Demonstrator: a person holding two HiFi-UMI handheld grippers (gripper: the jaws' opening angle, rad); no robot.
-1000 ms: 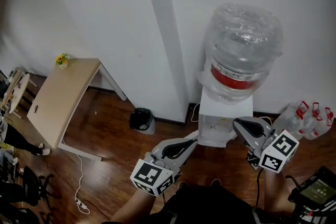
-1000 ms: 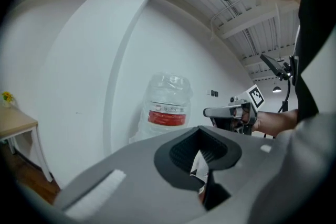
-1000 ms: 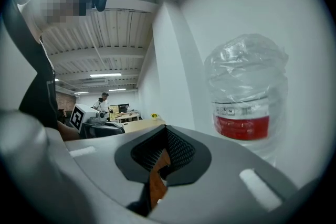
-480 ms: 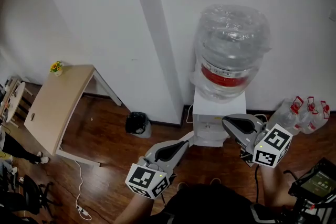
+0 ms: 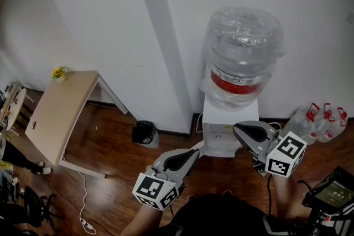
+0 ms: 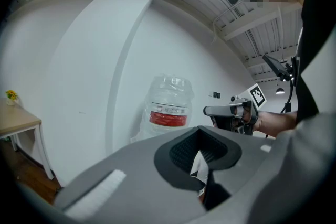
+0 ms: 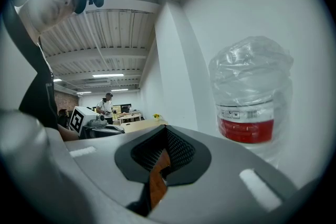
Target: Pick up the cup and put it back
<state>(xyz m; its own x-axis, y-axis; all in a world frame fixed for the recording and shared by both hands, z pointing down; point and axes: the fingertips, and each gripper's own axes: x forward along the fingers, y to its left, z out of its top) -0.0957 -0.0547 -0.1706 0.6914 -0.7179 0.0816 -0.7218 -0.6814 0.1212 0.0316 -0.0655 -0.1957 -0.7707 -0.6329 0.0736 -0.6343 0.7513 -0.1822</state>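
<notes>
Head view looks down; level claw views share the bottle point(image 5: 241, 52).

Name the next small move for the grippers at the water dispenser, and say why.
Probably lower the right gripper toward the front of the water dispenser to look for the cup. No cup shows in any view, and both it and the left gripper are shut, empty and held level.
</notes>
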